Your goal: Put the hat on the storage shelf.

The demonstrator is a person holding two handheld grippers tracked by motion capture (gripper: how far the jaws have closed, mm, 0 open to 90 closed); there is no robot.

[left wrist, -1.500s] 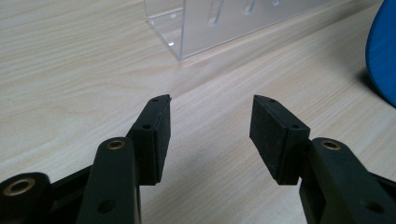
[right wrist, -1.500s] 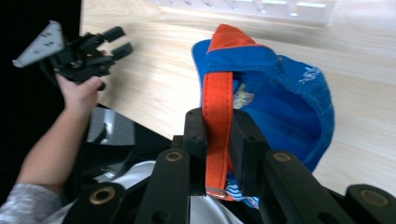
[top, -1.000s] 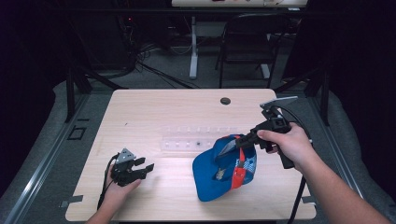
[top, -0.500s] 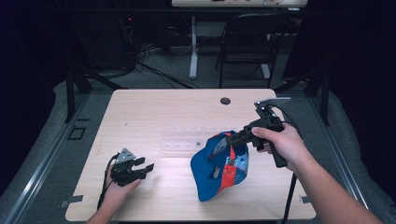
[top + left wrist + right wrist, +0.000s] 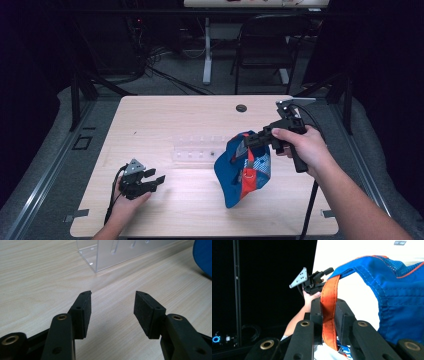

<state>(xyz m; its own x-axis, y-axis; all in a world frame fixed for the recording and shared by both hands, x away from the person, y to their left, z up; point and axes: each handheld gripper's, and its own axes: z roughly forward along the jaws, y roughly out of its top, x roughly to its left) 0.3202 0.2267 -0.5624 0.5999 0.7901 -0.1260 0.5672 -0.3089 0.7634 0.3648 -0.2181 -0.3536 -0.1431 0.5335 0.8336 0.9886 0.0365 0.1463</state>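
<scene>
Right, we start with the table (image 5: 165, 115), pale wood under both grippers. Next down in size is the cap (image 5: 243, 167), blue with orange and patterned panels: it hangs off the tip of our right gripper (image 5: 250, 140), lifted so that only its lower edge is near the tabletop. In the right gripper view we see those jaws pressed together on the cap's orange strap (image 5: 328, 307), the strap running straight up between the pads, blue fabric draping off to the right of them. Smaller again, the clear rack (image 5: 197, 150) lies flat just left of the cap, between our two grippers; in the left gripper view its corner (image 5: 100, 255) sits ahead of the jaws, well apart from them. Last, our left gripper (image 5: 155, 179) rests low at the table's near left side, jaws spread, bare wood between the pads, with a sliver of blue cap at the far right edge.
</scene>
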